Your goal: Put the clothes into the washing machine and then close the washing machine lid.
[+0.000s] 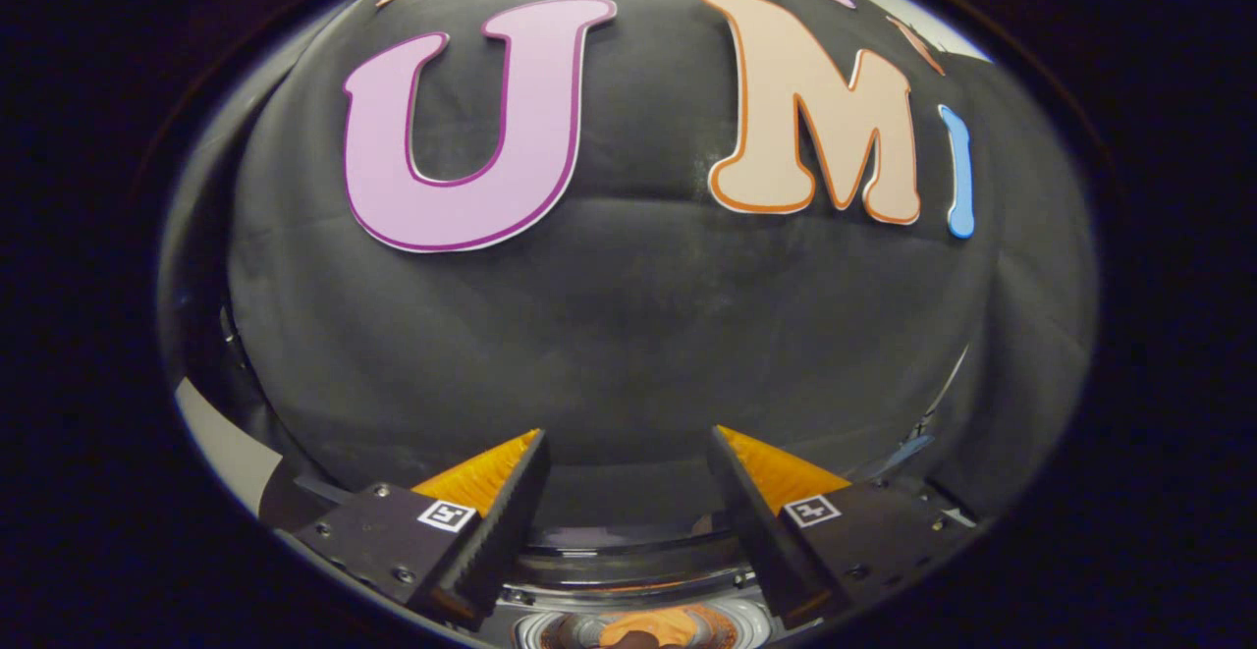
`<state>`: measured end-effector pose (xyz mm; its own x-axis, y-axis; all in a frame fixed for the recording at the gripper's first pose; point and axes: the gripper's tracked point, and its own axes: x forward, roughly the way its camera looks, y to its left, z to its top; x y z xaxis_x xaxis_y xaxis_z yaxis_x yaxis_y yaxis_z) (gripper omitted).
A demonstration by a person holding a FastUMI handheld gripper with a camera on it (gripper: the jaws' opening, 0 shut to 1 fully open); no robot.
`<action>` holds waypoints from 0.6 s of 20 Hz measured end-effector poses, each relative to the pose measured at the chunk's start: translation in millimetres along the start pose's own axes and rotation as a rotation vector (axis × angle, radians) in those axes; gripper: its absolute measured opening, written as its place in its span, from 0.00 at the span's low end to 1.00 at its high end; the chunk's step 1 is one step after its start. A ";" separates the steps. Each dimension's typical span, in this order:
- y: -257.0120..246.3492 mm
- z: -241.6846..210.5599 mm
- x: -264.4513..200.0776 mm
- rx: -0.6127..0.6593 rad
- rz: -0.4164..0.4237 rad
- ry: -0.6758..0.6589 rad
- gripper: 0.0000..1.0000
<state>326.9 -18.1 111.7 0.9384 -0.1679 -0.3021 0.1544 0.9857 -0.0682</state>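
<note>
Our two-finger gripper (628, 492), black with ribbed inner pads and orange backs, stands wide apart and holds nothing; between the fingers (491, 521) we see only the black cloth wall (628, 335) of the booth. The gripper is raised and looks almost level at this wall.

The task's things are low, at 6 o'clock from the fingertips and under them. There we see a curved dark glossy rim (628, 556), which we take for the lid or the top edge of the washing machine, and under it a round pale opening with something orange inside (653, 624). We judge this orange thing to be cloth in the drum, but it is too small and too cut off to be sure.

If the clothes are already inside, the step in hand is the lid. To do it well, we would tilt the gripper down first, so that the rim comes between the fingers or just ahead of them. We would then push or pull on the edge of the lid, not on its glossy middle, where the pads may slip. We would move slowly, because a lid can fall hard.

About the room: the cloth wall covers everything from 9 to 3 o'clock. At 8 o'clock a pale strip (221, 448) shows, maybe a bare wall or panel. At 4 o'clock some thin pale edges (938, 404) show, which we cannot identify.
</note>
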 end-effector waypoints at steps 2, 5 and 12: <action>0.4 2.1 -0.4 0.001 -0.008 0.007 0.97; -0.2 2.8 0.6 0.005 -0.013 0.015 0.96; -0.6 2.8 0.5 0.004 -0.027 0.020 0.96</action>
<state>328.1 -18.7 114.2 0.9275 -0.1951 -0.3188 0.1812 0.9807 -0.0732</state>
